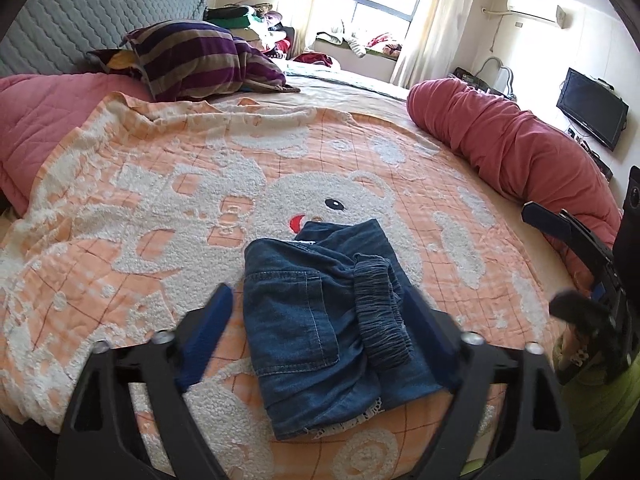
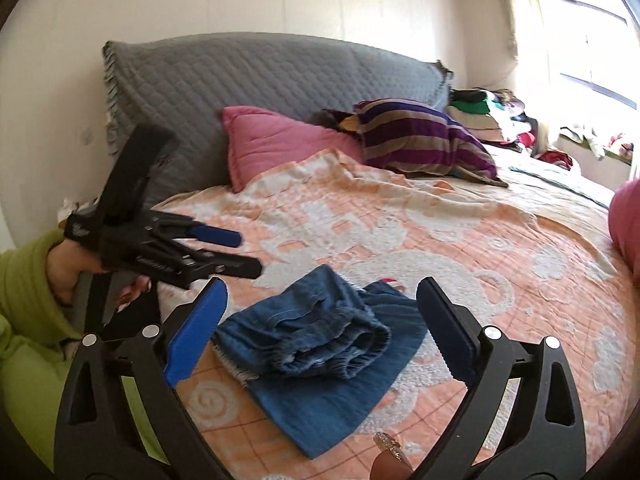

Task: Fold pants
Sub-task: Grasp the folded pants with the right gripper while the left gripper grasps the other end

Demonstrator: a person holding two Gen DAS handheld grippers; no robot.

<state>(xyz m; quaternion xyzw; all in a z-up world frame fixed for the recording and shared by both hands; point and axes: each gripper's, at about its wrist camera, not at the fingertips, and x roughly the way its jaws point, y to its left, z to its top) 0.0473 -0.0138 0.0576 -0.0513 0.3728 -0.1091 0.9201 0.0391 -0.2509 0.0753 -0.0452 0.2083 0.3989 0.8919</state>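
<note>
The blue denim pants (image 1: 304, 312) lie folded into a small bundle on the orange and white bear blanket (image 1: 160, 208), with a back pocket and the gathered elastic waistband on top. My left gripper (image 1: 322, 340) hovers over the bundle, open, a blue pad on either side and neither touching the cloth. In the right wrist view the pants (image 2: 312, 384) lie below my right gripper (image 2: 322, 332), which is also open and holds nothing. The left gripper (image 2: 244, 252) shows there at the left, held by a hand in a green sleeve (image 2: 24, 280). The right gripper (image 1: 560, 264) appears at the right edge of the left wrist view.
A purple striped pillow (image 1: 200, 60) and a pink pillow (image 2: 280, 140) lie at the grey quilted headboard (image 2: 260, 76). A rolled red quilt (image 1: 512, 140) lies along the bed's right side. Piled clothes (image 2: 492, 116) sit by the window. A TV (image 1: 592, 108) hangs on the wall.
</note>
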